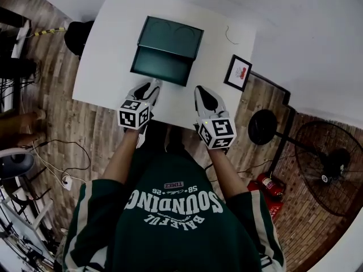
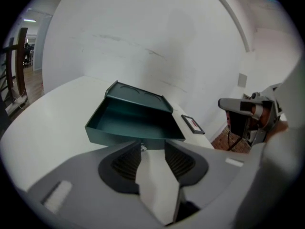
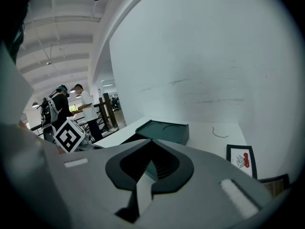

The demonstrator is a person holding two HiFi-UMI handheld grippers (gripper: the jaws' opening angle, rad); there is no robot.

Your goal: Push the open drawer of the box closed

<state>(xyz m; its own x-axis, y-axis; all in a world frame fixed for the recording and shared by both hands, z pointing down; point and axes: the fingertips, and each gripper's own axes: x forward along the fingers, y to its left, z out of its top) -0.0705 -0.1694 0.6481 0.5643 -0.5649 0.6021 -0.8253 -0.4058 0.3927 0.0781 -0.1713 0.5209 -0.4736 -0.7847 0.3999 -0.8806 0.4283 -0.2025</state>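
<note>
1. box [image 1: 173, 35] sits on the white table [image 1: 108, 55], upper middle of the head view. its drawer [image 1: 160, 67] is pulled well out toward the bottom of the frame, with the inside bare and empty.
2. task progress is basically nil: the drawer is still fully open and no push has started, as far as the frames show.
3. left gripper [image 1: 152, 85] is just below the drawer's front edge, left of centre in the head view. its jaws are spread apart with only tabletop between them, holding nothing.
4. in the left gripper view the drawer front fills the middle, right beyond the tips. they look just short of contact, but the angle is too shallow to be sure.
5. right gripper [image 1: 202, 89] is lower right of the drawer, clear of it, over the table's near edge. its jaws are pinched together and empty.
6. picture frame [image 1: 238, 72] lies at the right of the table, well away from the push path.
7. left to do, by my reading: set the tips on the drawer front and shove it toward the top of the frame until flush with the box.
</note>
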